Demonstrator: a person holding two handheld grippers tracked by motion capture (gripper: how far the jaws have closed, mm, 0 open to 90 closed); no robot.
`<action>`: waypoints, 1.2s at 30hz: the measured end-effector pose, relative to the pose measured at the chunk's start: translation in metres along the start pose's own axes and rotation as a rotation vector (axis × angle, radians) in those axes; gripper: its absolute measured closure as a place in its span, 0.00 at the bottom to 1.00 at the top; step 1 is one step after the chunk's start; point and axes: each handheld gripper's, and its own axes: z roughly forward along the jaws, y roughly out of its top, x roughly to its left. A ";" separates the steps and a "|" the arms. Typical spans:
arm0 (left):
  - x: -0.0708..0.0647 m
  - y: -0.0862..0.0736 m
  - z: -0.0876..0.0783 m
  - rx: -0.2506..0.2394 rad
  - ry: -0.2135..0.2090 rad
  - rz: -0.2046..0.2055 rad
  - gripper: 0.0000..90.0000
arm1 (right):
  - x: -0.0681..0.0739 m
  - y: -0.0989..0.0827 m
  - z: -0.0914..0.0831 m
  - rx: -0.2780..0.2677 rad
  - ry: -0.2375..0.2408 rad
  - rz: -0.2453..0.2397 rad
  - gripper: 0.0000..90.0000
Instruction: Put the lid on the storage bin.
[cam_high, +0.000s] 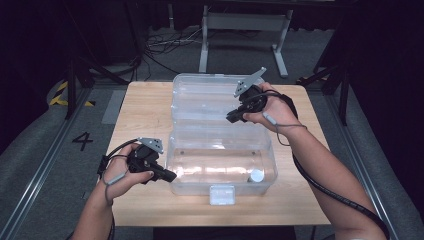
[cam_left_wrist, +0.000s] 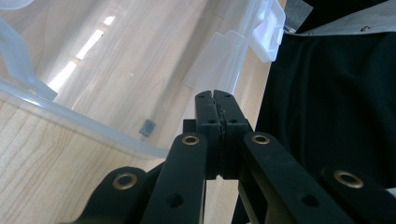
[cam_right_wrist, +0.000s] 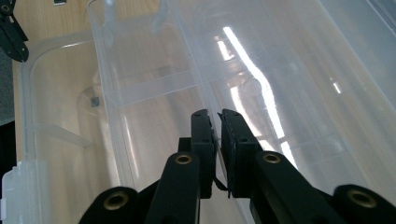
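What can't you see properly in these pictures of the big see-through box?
- Small white round thing in the clear box, high view: too small and washed by glare to name.
- Small dark square, left gripper view: too small to identify.
- Right gripper on the lid, right gripper view: the lid edge runs between the jaws; whether they pinch it is unclear.

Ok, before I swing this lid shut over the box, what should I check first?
1. Right claw holds the lid rim: ok, the rim sits between its jaws.
2. Left claw shut and empty: ok.
3. Left claw steadying the box: cannot tell; it is at the front left corner, contact unclear.
4. White round piece lies on the box floor, below the rim: ok.
5. Front latch unfastened: ok.
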 end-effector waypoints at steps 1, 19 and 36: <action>0.000 0.000 0.000 0.000 0.001 0.001 1.00 | 0.001 0.000 -0.001 -0.002 0.001 -0.002 0.94; -0.005 0.003 0.006 0.031 -0.003 0.047 0.94 | 0.015 -0.004 -0.008 -0.008 0.009 -0.016 0.95; -0.006 0.003 0.007 0.041 0.004 0.068 0.94 | 0.030 -0.009 -0.013 -0.009 0.028 -0.035 0.95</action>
